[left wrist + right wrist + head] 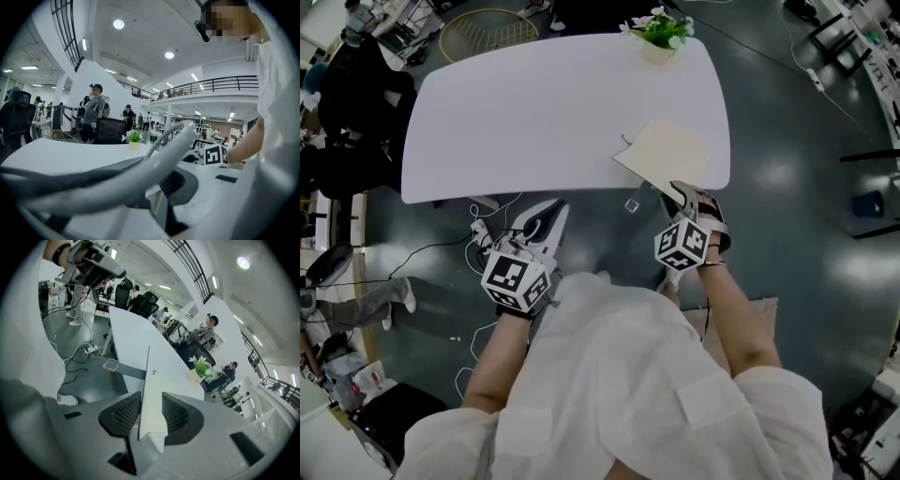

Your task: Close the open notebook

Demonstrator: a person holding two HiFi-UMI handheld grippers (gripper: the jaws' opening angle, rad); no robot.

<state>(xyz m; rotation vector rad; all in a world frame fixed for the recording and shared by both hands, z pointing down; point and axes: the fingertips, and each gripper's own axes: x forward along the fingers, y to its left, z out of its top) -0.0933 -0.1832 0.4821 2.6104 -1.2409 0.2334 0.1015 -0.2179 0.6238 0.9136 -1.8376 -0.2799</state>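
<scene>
Right gripper (151, 404): jaws narrow, the dark ribbed pads clamped on a thin cream sheet seen edge-on, which is the near edge of the notebook (664, 153). Whether that sheet is the cover alone or the whole book, I cannot tell. The visible face is plain matte cream, a flat rectangle with a small dark hook-like mark near its left corner.

Left gripper (555, 214): held off the table, above the floor just short of the near edge. Its white fingers taper together to one tip in the head view. In the left gripper view one ribbed pad sits close against the centre line and a pale blurred bar crosses the other. Read as closed, nothing seen between.

Notebook location: near right part of the table (553, 103), set diagonally, with its near corner at the table's near edge where the right gripper has it.

Table: smooth white top with rounded corners, otherwise bare except for a small potted plant (659, 33) with green leaves at the far edge, well apart from the notebook. Wide free surface to the left.

Floor (797, 141): dark, glossy, reflecting the lamps. Loose cables (478, 230) lie below the near left edge.

Room: large white hall with a balcony railing (211, 84), office chairs (140, 303) and standing people beyond the table.
</scene>
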